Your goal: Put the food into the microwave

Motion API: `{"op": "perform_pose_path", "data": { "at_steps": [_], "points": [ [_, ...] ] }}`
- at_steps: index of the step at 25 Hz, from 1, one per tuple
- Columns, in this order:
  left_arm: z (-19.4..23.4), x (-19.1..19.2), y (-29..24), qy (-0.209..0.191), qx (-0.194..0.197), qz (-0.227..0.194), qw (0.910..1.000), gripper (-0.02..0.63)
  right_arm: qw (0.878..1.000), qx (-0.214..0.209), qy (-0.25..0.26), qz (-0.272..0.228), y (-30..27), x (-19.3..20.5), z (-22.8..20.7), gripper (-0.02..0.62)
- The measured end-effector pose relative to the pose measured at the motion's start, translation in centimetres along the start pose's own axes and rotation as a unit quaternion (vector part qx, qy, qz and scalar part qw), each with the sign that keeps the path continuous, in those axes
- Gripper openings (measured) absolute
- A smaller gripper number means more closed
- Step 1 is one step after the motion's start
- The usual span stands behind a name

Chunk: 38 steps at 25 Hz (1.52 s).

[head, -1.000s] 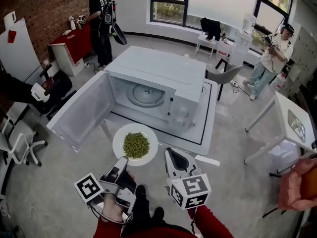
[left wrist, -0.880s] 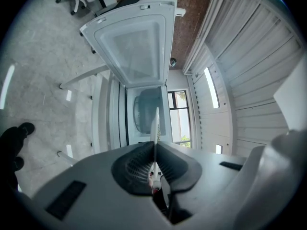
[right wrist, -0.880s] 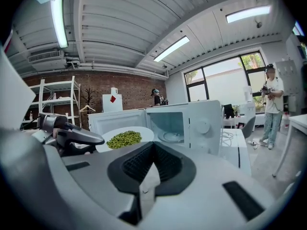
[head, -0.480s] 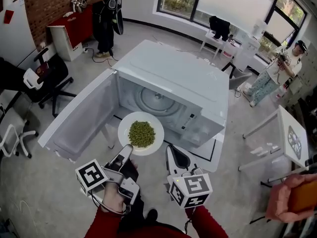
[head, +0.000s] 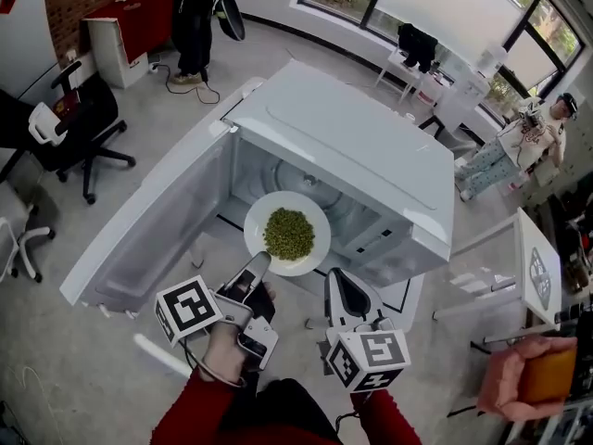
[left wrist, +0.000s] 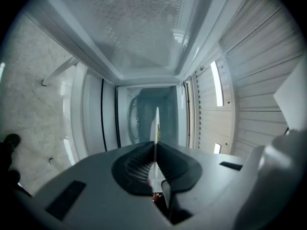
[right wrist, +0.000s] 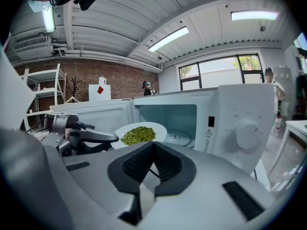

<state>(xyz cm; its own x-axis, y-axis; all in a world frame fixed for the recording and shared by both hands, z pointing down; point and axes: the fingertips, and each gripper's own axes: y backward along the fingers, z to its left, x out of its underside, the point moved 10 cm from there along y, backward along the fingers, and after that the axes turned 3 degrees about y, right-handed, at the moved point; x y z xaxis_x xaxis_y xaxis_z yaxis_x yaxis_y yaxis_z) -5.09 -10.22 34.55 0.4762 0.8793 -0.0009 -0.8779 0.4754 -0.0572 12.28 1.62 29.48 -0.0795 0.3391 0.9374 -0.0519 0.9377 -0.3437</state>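
Observation:
A white plate [head: 287,233] heaped with green peas [head: 288,233] hangs level at the mouth of the open white microwave [head: 357,156]. My left gripper [head: 258,265] is shut on the plate's near rim. In the left gripper view the plate [left wrist: 156,127] shows edge-on between the jaws, with the oven's glass turntable [left wrist: 135,123] behind it. My right gripper [head: 342,283] hovers just right of the plate, shut with nothing in it. In the right gripper view the peas [right wrist: 138,134] sit before the cavity, and the left gripper [right wrist: 82,137] holds the plate from the left.
The microwave door [head: 153,221] swings wide open to the left. The control knob [right wrist: 248,134] is on the right front panel. An office chair [head: 69,123] stands at far left, a white table [head: 536,269] at right. People stand at the back [head: 196,12] and far right [head: 537,128].
My left gripper has carried the plate of peas forward, from in front of the microwave to the cavity opening. The right gripper has followed alongside, still shut.

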Motion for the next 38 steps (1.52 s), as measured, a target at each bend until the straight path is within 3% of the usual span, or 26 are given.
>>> {"op": "perform_pose_path", "data": {
  "at_steps": [6,10,24,38],
  "points": [
    [0.9,-0.4,-0.3,0.01,-0.01,-0.003,0.9999,0.024,1.0,0.004,0.014,0.006,-0.5,0.2,0.1,0.014],
    [1.2,0.0,-0.4,0.024,0.012,-0.004,0.9996,0.023,1.0,0.0,0.01,0.004,-0.6,0.5,0.6,0.014],
    [2.3,-1.6,-4.5,-0.003,-0.002,-0.008,1.0,0.024,1.0,0.02,-0.005,0.003,-1.2,1.2,-1.3,0.014],
    [3.6,-2.4,-9.5,-0.003,-0.002,-0.019,0.9998,0.023,1.0,0.018,-0.014,0.011,-4.4,2.8,-2.1,0.014]
  ]
}}
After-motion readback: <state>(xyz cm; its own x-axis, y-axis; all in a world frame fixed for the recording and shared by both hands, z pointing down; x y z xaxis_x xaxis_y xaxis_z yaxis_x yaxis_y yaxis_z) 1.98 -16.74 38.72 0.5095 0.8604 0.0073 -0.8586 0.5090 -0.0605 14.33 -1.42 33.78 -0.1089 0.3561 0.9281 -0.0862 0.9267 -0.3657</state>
